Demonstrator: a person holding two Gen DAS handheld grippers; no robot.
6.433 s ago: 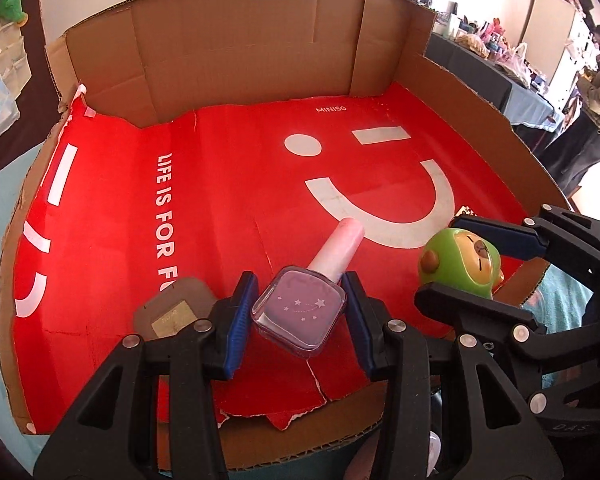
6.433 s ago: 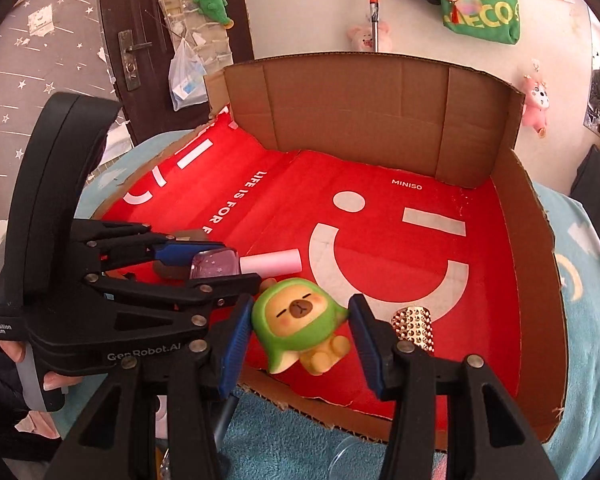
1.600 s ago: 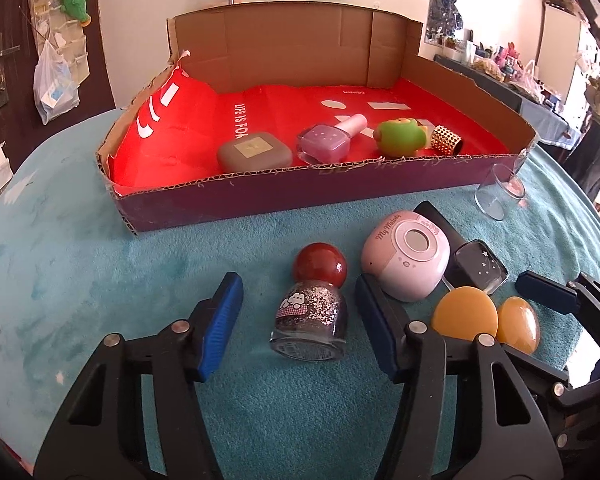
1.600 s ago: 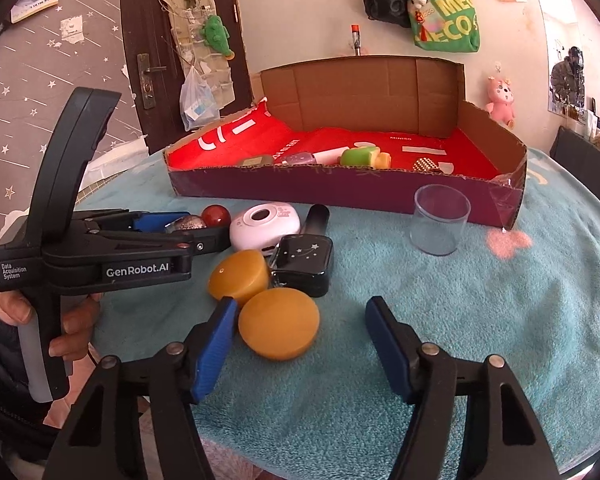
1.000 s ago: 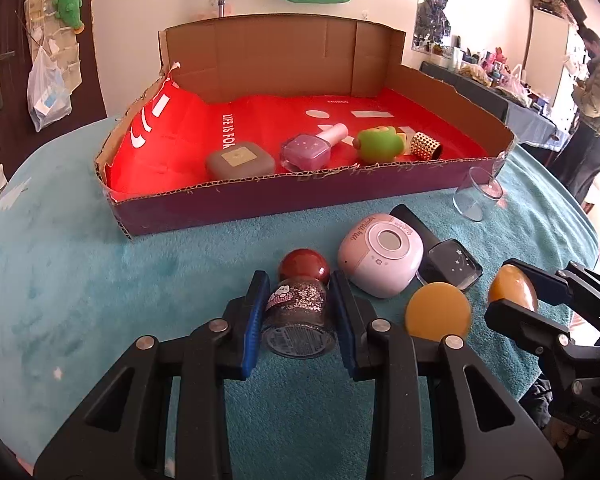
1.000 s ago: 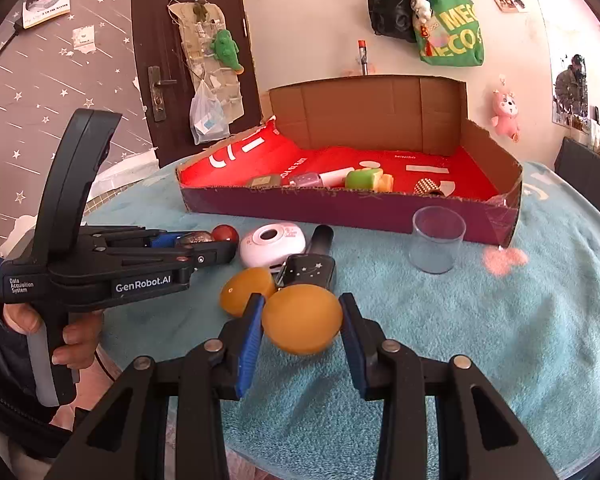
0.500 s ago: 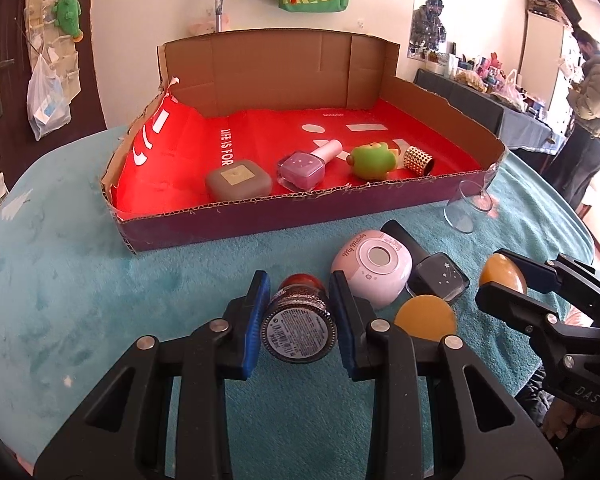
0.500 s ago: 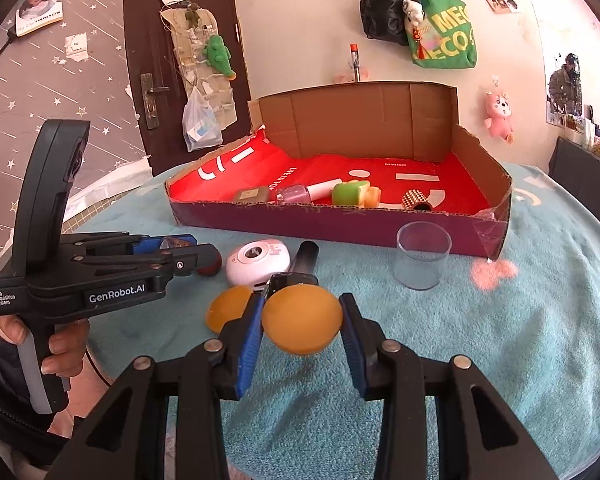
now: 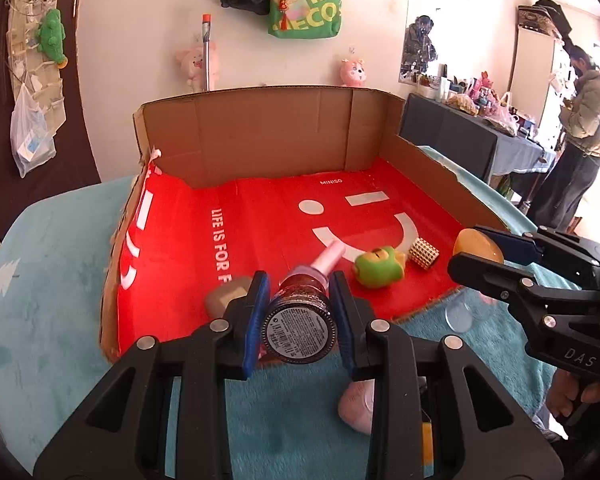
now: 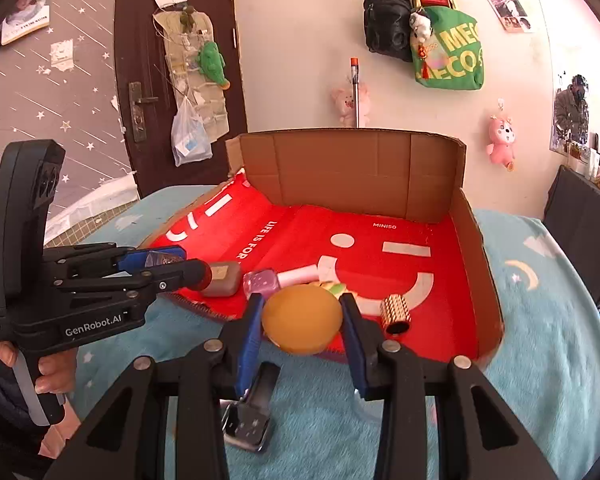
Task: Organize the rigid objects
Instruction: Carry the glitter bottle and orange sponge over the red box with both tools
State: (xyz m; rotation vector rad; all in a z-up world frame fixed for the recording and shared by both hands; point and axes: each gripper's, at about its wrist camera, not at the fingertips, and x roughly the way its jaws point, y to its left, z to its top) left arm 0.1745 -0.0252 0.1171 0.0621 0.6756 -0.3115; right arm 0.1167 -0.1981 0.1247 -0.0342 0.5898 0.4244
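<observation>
My left gripper [image 9: 298,316] is shut on a glitter nail-polish bottle [image 9: 300,328] with a red cap, held bottom-first toward the camera above the front edge of the cardboard box [image 9: 260,136]. My right gripper [image 10: 302,322] is shut on an orange egg-shaped object [image 10: 302,318], also raised at the box's front edge. In the left wrist view that right gripper [image 9: 480,250] and the orange object [image 9: 474,244] hang to the right. On the box's red floor lie a grey compact [image 10: 220,278], a pink nail-polish bottle [image 10: 266,282], a green toy [image 9: 378,270] and a studded gold cylinder [image 10: 396,314].
A teal cloth [image 10: 540,320] covers the table. Below the grippers lie a black starred case [image 10: 248,420], a pink round device [image 9: 356,408] and a clear cup [image 9: 460,314]. A person [image 9: 580,140] stands at the far right by a cluttered dark table.
Both grippers have risen and moved forward from the table to the box's front edge, each carrying its object. The nail-polish bottle has tipped so its bottom faces the camera.
</observation>
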